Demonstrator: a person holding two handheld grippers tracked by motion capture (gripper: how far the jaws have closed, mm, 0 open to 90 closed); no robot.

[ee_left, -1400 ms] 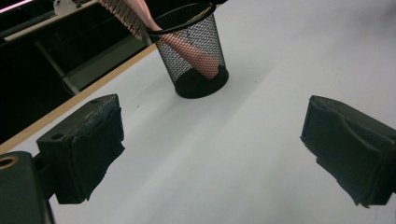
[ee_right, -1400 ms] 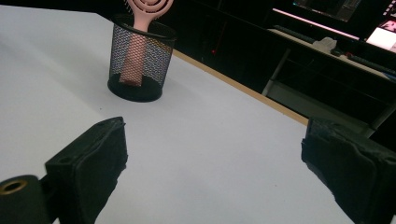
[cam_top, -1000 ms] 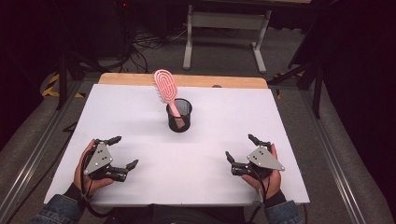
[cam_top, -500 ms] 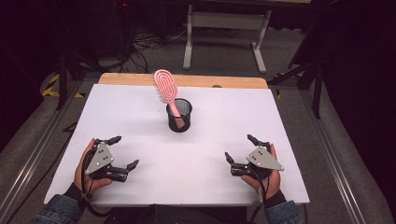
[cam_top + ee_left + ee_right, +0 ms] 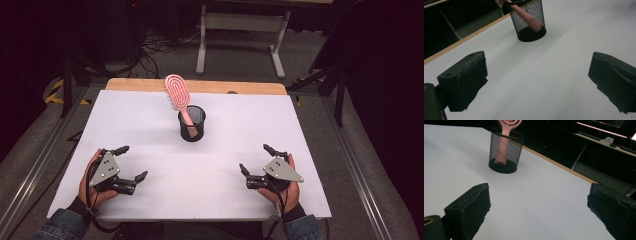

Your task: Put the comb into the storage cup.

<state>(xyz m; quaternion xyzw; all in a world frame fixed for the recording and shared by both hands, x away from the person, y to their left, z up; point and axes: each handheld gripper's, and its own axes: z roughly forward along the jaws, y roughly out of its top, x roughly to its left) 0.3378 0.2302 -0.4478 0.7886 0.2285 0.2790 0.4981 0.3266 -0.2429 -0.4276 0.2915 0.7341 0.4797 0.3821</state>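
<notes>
A pink hairbrush (image 5: pixel 177 95) is leaning in a black mesh cup (image 5: pixel 192 125) mid-counter (image 5: pixel 150 115); left tongs (image 5: pixel 131 164) and right tongs (image 5: pixel 255 159) are resting spread, empty, near the front edge.

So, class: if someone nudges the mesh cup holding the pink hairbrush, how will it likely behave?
The mesh cup looks light, being open wire. The pink hairbrush leans out well above its rim, so a push would probably tip it toward that side. On the smooth white table it might slide first.
</notes>
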